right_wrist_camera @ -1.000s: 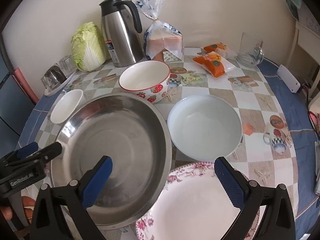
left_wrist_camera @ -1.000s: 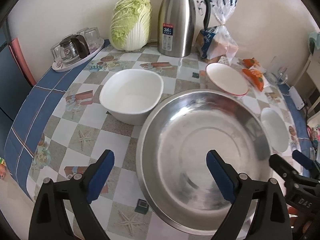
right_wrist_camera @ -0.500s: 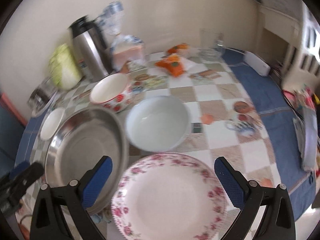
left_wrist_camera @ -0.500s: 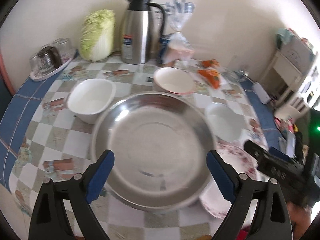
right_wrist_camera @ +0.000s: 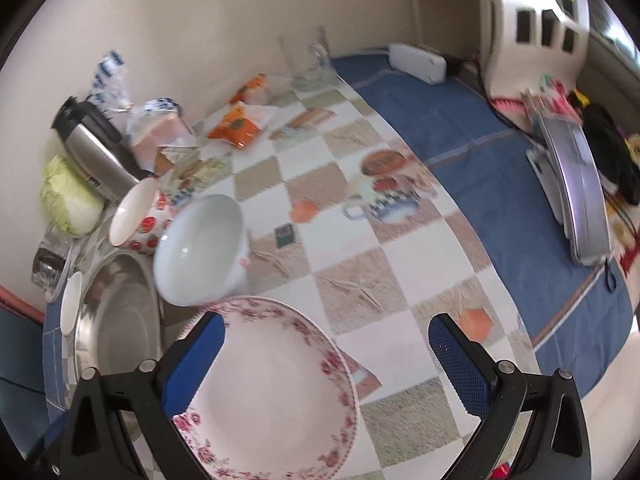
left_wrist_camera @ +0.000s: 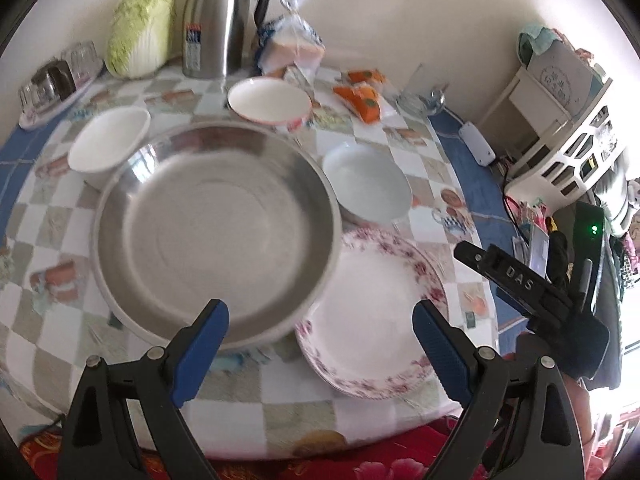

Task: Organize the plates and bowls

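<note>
Both tools, left tool (left_wrist_camera: 320, 336) and right tool (right_wrist_camera: 326, 346), wide open and empty, swung rightward off steel basin (left_wrist_camera: 216, 224) toward floral plate (right_wrist_camera: 272, 392); likely next pick.

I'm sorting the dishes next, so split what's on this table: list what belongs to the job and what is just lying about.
Belongs to the job:
large stainless steel basin
pink floral-rimmed white plate
plain white round bowl
strawberry-patterned white bowl
small white squarish bowl

Lying about:
green napa cabbage
steel thermos jug
bagged bread
orange snack packets
tray of glasses
</note>
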Available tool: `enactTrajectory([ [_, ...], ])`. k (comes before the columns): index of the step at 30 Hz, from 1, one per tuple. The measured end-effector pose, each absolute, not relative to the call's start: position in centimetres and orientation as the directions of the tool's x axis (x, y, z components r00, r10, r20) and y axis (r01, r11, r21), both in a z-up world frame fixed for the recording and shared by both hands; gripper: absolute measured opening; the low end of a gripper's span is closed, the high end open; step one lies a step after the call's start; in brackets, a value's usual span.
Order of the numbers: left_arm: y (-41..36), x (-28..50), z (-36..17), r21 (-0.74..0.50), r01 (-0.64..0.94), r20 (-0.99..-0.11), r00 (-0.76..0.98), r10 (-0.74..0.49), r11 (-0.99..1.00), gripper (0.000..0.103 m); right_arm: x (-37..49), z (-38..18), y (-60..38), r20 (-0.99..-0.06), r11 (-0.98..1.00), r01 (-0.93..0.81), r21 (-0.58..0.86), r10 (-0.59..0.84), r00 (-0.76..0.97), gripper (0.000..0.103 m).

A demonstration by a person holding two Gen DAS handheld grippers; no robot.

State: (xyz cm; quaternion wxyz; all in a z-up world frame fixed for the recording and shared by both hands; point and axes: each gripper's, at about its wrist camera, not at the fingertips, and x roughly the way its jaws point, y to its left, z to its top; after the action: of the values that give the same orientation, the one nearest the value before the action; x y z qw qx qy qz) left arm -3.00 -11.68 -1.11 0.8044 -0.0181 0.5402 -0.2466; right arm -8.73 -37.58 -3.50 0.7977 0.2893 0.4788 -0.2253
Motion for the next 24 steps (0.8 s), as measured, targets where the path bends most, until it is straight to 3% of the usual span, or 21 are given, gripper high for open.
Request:
enactTrajectory([
  [15, -14.0, -4.8, -5.2, -0.413, 0.357, -0.886, 0.054, -0.46, 0.838, 0.093, -8.7, -6.7, -37.8, -0.944, 0.707, 0.667, 0.235, 0.002, 0.33, 0.103],
  [24, -14.2, -3.9, -8.1, -0.375, 0.28, -0.917, 0.03, -0.399, 0.883, 0.089, -7.9, -8.0, -37.0, -0.954, 0.729, 0.641, 0.239, 0.056, 0.293, 0.103],
])
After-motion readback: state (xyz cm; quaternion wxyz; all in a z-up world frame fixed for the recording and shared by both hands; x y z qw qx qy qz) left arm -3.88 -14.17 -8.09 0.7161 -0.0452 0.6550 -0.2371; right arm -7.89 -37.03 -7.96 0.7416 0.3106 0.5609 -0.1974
